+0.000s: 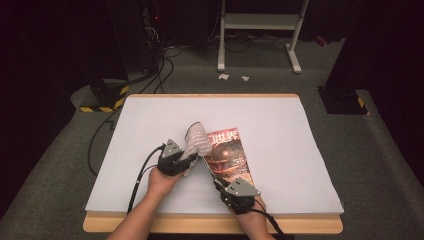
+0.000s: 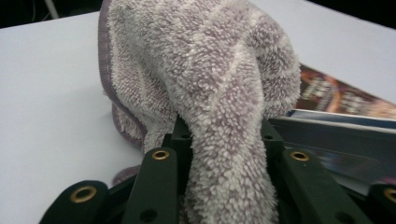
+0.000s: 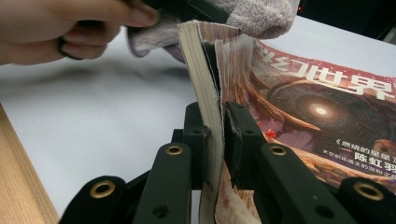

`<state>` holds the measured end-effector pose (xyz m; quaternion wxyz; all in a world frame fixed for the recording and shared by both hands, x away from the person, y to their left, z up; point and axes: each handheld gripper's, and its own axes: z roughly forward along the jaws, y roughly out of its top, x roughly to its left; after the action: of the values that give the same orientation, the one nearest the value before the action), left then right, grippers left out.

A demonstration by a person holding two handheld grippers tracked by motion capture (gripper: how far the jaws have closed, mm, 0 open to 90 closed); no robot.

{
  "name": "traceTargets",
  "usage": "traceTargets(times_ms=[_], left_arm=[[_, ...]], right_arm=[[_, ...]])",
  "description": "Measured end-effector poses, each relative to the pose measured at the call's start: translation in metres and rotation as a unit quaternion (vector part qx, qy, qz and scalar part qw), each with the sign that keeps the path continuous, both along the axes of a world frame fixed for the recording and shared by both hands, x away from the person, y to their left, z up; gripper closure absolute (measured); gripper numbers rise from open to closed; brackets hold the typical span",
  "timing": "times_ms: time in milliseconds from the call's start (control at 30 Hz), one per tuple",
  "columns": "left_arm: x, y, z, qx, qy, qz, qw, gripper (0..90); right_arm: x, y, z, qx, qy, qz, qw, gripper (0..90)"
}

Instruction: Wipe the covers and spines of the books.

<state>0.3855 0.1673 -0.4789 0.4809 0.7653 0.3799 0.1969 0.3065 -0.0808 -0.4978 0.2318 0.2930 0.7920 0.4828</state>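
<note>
A magazine point(image 1: 230, 155) with a reddish-brown cover lies near the table's middle, its left edge lifted. My right gripper point(image 1: 216, 181) is shut on that lifted edge; in the right gripper view the stacked pages point(image 3: 210, 116) stand clamped between the two jaws. A fluffy grey-lilac towel point(image 1: 197, 141) is bunched in my left gripper point(image 1: 187, 159), just left of the magazine. Seen in the left gripper view, the towel point(image 2: 210, 79) bulges out between the closed jaws, with the magazine point(image 2: 345, 100) behind it at the right.
A white sheet point(image 1: 150, 130) covers the wooden table point(image 1: 215, 223). Black cables point(image 1: 105, 130) trail on the carpet at the left. A white metal frame point(image 1: 260, 22) stands beyond the table, and dark stands flank it.
</note>
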Motion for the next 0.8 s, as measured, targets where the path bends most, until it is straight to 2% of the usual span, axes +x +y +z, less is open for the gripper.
traceTargets(times_ms=[133,233,267,400,500,600,700,767,800], left_arm=[[-0.024,-0.008,0.009,-0.01,-0.01,-0.027,0.9995,68.7],[-0.046,-0.015,0.016,-0.011,-0.021,-0.059,0.998,68.7],[-0.046,-0.015,0.016,-0.011,-0.021,-0.059,0.998,68.7],[-0.066,-0.022,0.022,-0.008,-0.034,-0.081,0.9961,68.7],[-0.075,-0.023,0.024,-0.01,-0.036,-0.089,0.9953,68.6],[-0.078,-0.022,0.024,-0.002,-0.041,-0.09,0.9951,68.5],[-0.071,-0.018,0.021,0.001,-0.037,-0.079,0.9962,68.5],[-0.059,-0.012,0.017,0.011,-0.033,-0.061,0.9975,68.5],[-0.048,-0.008,0.013,0.014,-0.026,-0.048,0.9984,68.5]], right_arm=[[0.0,-0.001,0.001,0.003,0.001,-0.004,1.0,79.9],[0.0,-0.001,0.001,0.003,0.001,-0.002,1.0,79.9],[0.0,-0.001,0.001,0.003,0.001,-0.002,1.0,79.9],[0.0,-0.001,0.001,0.003,0.0,-0.003,1.0,80.0],[-0.001,-0.001,0.001,0.0,0.0,-0.002,1.0,79.9],[-0.001,-0.001,0.0,-0.002,-0.001,-0.001,1.0,79.9],[-0.001,0.001,0.0,-0.004,-0.002,-0.001,1.0,79.9],[-0.001,0.001,0.0,-0.004,-0.001,-0.001,1.0,79.9],[-0.001,0.001,0.0,-0.004,-0.001,-0.001,1.0,79.9]])
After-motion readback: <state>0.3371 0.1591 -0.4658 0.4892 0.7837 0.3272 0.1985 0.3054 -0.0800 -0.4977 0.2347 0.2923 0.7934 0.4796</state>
